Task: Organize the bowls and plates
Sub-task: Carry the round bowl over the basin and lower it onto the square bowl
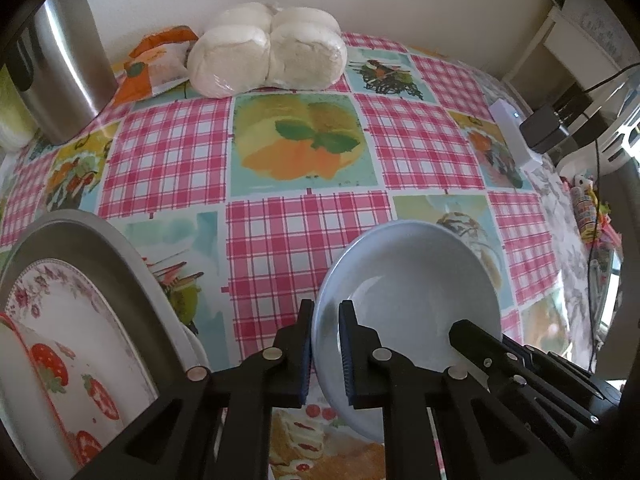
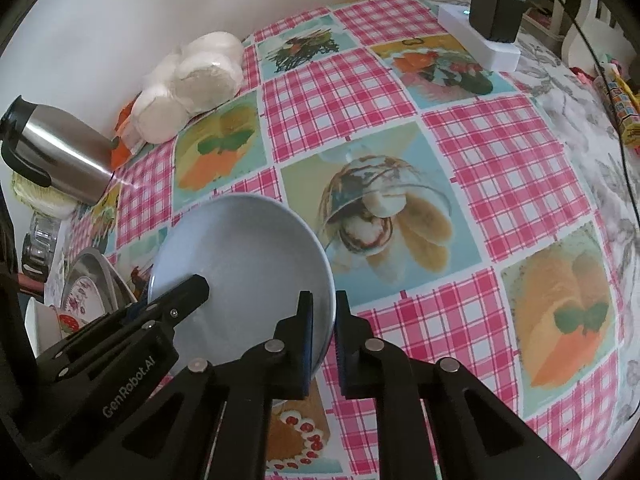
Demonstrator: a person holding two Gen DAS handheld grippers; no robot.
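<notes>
A: where's the bowl point(image 1: 412, 304) at?

B: Up off the tablecloth point(image 1: 304, 224), tilted, hollow side facing up and toward the cameras. Left gripper point(image 1: 325, 354) pinches its left rim, right gripper point(image 2: 323, 336) pinches the right rim. Stacked plates point(image 1: 72, 320) sit off to the left.

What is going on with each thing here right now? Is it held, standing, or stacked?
blue bowl: tilted, held at two opposite rim spots.
left gripper: closed on the bowl's rim.
right gripper: straddling the opposite rim.
metal dish: leaning, floral plate inside it.
steel jug: upright, lid on.
charger: plugged into the white power strip.
</notes>
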